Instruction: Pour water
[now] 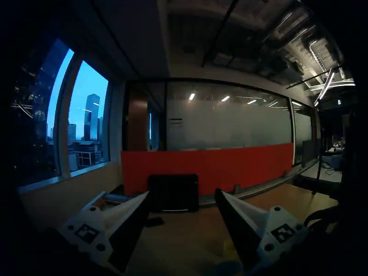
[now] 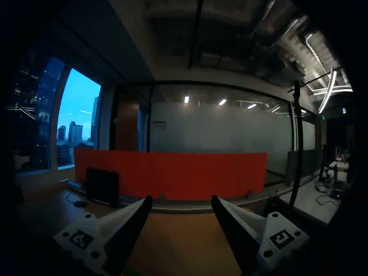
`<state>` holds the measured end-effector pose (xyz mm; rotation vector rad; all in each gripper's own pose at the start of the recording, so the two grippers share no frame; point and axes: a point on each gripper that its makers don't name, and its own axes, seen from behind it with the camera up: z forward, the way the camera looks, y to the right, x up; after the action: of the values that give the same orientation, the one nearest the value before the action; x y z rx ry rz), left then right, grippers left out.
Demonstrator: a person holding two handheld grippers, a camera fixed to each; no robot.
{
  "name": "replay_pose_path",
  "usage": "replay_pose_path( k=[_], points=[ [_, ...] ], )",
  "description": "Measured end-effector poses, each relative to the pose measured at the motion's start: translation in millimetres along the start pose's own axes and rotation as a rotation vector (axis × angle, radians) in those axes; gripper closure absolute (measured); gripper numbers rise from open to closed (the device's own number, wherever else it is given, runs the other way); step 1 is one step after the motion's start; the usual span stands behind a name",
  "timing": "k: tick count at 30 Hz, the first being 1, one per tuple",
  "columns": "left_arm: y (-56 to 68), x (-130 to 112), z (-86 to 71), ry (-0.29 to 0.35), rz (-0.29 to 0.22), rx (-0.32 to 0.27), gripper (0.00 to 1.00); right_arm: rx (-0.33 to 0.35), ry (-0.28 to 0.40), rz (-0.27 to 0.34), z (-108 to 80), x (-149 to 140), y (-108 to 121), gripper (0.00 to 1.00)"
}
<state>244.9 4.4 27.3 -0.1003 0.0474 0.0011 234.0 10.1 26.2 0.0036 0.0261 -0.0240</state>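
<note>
In the left gripper view my left gripper [image 1: 182, 193] is held open above a wooden desk [image 1: 188, 234], with nothing between its white fingers [image 1: 126, 214]. A small yellow and blue shape [image 1: 227, 250] lies low between the fingers, too dim to identify. In the right gripper view my right gripper [image 2: 181, 198] is also open and empty, level over the same kind of desk [image 2: 184, 239]. A sliver of something green [image 2: 131, 272] sits at the bottom edge by the left finger.
A black monitor [image 1: 173, 192] stands at the desk's back edge against a red partition [image 1: 221, 165], with a small dark object [image 1: 154, 221] in front of it. The monitor [image 2: 102, 185] sits left in the right gripper view. Windows [image 1: 87, 124] line the left wall.
</note>
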Motion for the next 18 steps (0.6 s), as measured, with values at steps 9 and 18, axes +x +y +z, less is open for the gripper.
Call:
replay_pose_path(
  k=[9, 18],
  points=[
    [8.4, -3.9, 6.4, -0.036, 0.003, -0.048, 0.05, 0.048, -0.014, -0.025, 2.5, 1.4, -6.6, 0.0],
    [27.1, -9.5, 10.3, -0.062, -0.009, -0.156, 0.04, 0.233, -0.028, -0.004, -2.7, 4.6, -42.8, 0.0]
  ],
)
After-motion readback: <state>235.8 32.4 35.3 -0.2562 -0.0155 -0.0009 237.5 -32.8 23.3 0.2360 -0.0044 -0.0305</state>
